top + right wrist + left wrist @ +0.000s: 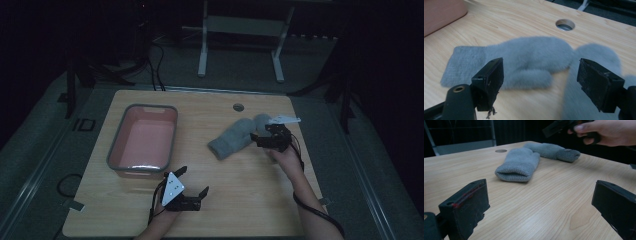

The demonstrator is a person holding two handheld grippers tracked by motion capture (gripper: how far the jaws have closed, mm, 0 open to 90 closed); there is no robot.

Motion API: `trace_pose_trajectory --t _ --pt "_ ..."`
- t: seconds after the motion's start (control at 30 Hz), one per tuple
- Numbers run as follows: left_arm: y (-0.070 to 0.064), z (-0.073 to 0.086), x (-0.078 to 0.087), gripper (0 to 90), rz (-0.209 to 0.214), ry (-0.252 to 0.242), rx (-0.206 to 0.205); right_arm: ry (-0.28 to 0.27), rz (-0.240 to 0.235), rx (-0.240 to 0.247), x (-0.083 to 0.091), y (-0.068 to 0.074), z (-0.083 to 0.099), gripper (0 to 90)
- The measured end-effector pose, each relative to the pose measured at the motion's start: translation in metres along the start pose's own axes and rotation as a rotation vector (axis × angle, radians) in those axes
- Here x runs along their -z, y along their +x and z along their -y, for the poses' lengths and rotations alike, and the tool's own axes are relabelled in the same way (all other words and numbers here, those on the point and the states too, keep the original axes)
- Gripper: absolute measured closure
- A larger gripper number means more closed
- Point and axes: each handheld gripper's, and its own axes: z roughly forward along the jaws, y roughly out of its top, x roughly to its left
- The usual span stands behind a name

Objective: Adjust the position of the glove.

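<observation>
left tool (192,181) — jaws apart | right tool (266,135) — jaws apart

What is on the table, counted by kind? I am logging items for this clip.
Grey mittens: 2, one lying flat and a second at the right gripper
Pink bin with grey rim: 1
Total: 3

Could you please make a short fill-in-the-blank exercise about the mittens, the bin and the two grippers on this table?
1. The two mittens are ___ in colour.
2. The right gripper, jaws ___, hovers over the mittens.
3. The pink bin holds ___.
4. The left gripper sits near the table's ___ edge.

Missing words: grey; open; nothing; front
</observation>
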Motion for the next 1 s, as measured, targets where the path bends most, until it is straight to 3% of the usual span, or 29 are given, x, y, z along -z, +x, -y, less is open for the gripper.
trace_pose_trajectory --t 0.17,0.27,0.3,0.4,0.73,0.83,1.0 --pt "-0.001 0.000 0.000 1.3 0.001 0.001 -0.005 0.033 -0.007 0.036 -0.028 0.007 -0.008 25.8" --pt "-0.001 0.000 0.000 1.3 0.001 -0.001 -0.009 0.049 -0.015 0.041 -0.036 0.007 -0.010 27.7" --pt "-0.001 0.000 0.000 1.3 0.001 0.000 -0.008 0.064 -0.007 0.040 -0.042 0.008 -0.011 31.5" --pt "-0.001 0.000 0.000 1.3 0.002 -0.001 -0.006 0.106 -0.006 0.049 -0.058 0.010 -0.012 30.9" --pt "-0.002 0.000 0.000 1.3 -0.001 -0.001 -0.011 0.165 -0.020 0.067 -0.085 0.015 -0.009 30.6" --pt "-0.002 0.000 0.000 1.3 -0.002 0.000 -0.012 0.190 -0.033 0.094 -0.092 0.015 -0.006 34.6" --pt "-0.002 0.000 0.000 1.3 -0.001 -0.001 -0.011 0.193 -0.068 0.094 -0.094 0.013 -0.005 45.9"
